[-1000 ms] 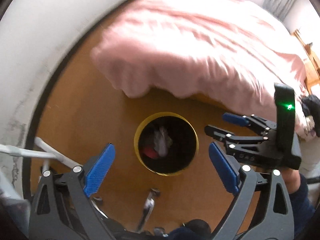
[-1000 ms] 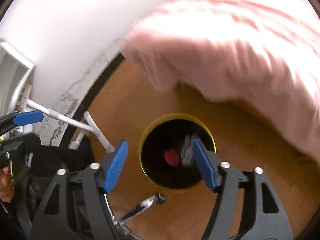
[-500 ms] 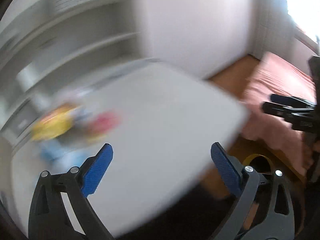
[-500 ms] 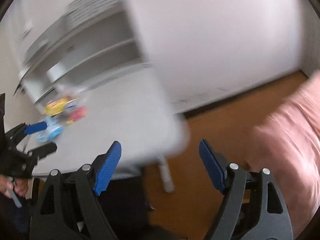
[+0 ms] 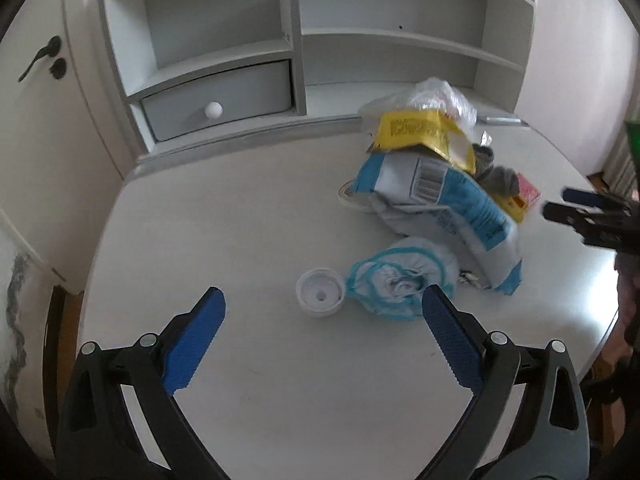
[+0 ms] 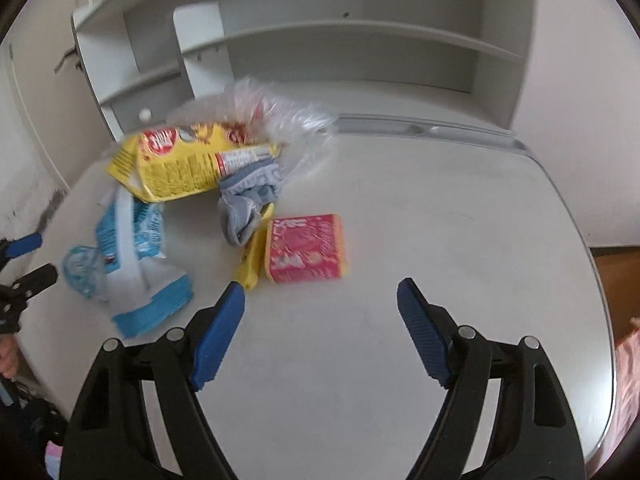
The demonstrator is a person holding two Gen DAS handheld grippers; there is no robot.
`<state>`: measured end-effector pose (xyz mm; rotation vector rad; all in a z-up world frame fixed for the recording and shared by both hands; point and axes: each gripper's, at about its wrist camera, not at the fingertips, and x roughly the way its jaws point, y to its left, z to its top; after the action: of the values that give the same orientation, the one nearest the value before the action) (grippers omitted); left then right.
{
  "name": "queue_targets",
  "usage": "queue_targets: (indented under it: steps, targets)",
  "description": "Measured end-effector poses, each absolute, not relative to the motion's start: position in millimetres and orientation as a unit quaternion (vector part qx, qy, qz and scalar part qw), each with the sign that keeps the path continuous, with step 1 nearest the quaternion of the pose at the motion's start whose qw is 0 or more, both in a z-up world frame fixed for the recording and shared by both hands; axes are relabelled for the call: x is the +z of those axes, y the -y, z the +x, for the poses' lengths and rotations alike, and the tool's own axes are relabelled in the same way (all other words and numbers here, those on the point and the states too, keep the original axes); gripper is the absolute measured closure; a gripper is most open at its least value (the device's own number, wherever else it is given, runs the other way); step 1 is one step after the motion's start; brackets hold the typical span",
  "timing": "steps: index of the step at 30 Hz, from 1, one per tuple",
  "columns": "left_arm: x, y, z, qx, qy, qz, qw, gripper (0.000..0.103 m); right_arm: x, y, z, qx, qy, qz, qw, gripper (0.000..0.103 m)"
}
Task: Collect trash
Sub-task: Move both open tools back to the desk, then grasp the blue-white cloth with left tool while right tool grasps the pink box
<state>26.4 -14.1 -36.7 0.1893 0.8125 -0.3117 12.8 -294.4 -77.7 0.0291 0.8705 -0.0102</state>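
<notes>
A pile of trash lies on the white desk: a yellow snack bag, a blue-and-white bag, a crumpled blue-rimmed wrapper, a white lid and clear plastic. My left gripper is open and empty, just in front of the lid. In the right wrist view I see the yellow bag, a grey cloth, a pink-and-yellow box and the blue bag. My right gripper is open and empty, just short of the box.
A white hutch with shelves and a drawer stands at the desk's back. A door with a black handle is at the left. The right gripper shows at the right edge of the left wrist view. Wooden floor lies beyond the desk's right edge.
Both grippers have swung up from the yellow-rimmed bin on the floor to the desk top. Both stayed open and empty.
</notes>
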Motion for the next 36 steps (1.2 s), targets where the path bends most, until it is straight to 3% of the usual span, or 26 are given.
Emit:
queue_targets:
  steps: [6,12,22,24,26,29,36]
  targets:
    - [-42,22,40,-0.183,-0.396,0.108,0.893,0.007,-89,288,43,-0.009,-0.432,0.007,0.902,0.030]
    - [-54,46,47,-0.208,-0.408,0.127,0.880,0.007,-88,294,48,0.006,-0.436,0.023,0.899,0.040]
    - [-64,63,51,-0.213,-0.409,0.137,0.876,0.008,-95,294,46,0.008,-0.439,0.013,0.899,0.041]
    - [-64,65,48,-0.220,-0.405,0.142,0.876,0.021,-95,292,48,0.008,-0.437,0.008,0.899,0.047]
    - [-64,65,44,-0.243,-0.409,0.133,0.870,0.054,-96,291,49,0.007,-0.436,0.001,0.900,0.051]
    - [-61,66,37,-0.251,-0.406,0.128,0.869,0.078,-94,296,44,0.009,-0.433,0.020,0.901,0.051]
    - [-53,60,28,-0.247,-0.396,0.134,0.874,0.085,-74,304,10,0.010,-0.407,0.049,0.912,0.051]
